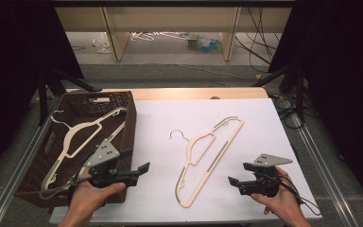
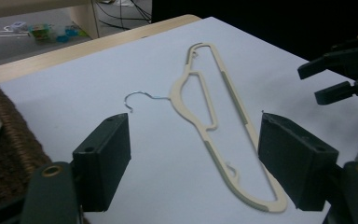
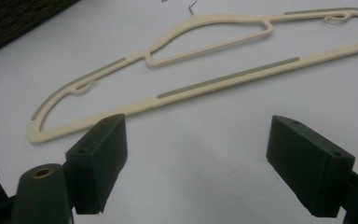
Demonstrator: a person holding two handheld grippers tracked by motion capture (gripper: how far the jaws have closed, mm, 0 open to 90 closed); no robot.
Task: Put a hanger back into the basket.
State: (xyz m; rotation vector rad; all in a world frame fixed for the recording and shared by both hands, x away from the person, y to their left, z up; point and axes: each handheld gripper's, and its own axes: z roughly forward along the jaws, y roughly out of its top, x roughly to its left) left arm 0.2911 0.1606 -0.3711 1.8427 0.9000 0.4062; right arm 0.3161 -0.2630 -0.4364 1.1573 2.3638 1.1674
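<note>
From my seat the room reads dim, yet the white paper-covered tabletop [image 1: 264, 137] glows evenly under soft overhead light. I see faint shadows beneath the left hand-held gripper [image 1: 139, 171]. Its own black jaws loom blurred; beyond them, the far corners fall into darkness.

Grey floor [image 1: 179, 71], black curtains [image 1: 14, 56], wooden shelf legs [image 1: 116, 40]

A hanger [image 1: 208, 158] is laid flat on a sheet [image 1: 264, 123] mid-table, hook toward the far left. A basket [image 1: 123, 101] is set at the sheet's left edge, with another hanger [image 1: 82, 137] inside. The left gripper [image 1: 139, 172] is held left of the first hanger, the right gripper [image 1: 238, 175] right of it.
</note>
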